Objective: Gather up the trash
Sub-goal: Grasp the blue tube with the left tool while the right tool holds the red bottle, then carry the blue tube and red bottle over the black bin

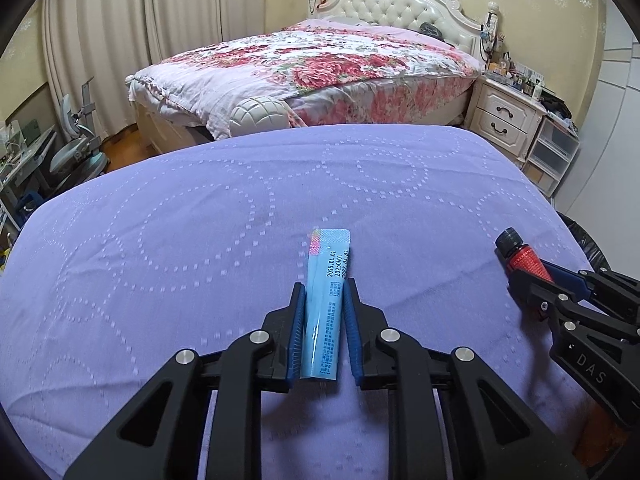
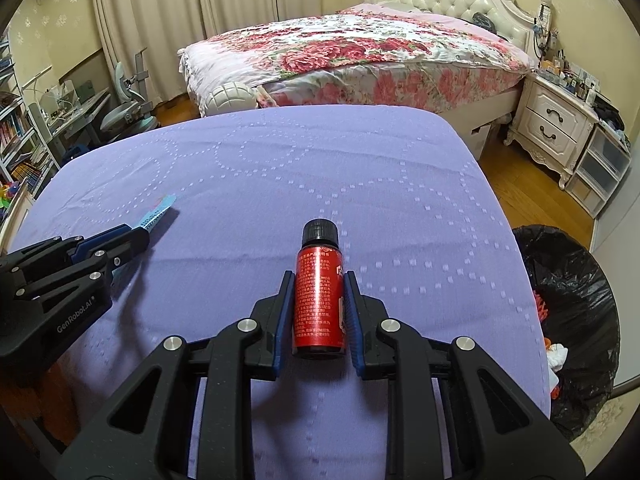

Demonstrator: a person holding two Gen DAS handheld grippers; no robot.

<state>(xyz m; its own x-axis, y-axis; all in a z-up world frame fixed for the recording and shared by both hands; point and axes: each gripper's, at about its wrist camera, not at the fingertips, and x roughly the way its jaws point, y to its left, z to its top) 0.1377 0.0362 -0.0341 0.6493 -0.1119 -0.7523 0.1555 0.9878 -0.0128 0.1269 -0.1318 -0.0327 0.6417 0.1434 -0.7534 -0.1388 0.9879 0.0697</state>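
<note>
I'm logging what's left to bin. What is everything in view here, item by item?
blue sachet: one, light blue, over the purple cover, clamped in the left gripper
red bottle: one, red with black cap, clamped in the right gripper
purple cover: one, lilac, foreground surface
trash bin: one, black liner, right of the cover, some trash inside
bed: one, floral pink, behind
nightstand: one, cream, beside the bed
left gripper: black, jaws shut
right gripper: black, jaws shut
</note>
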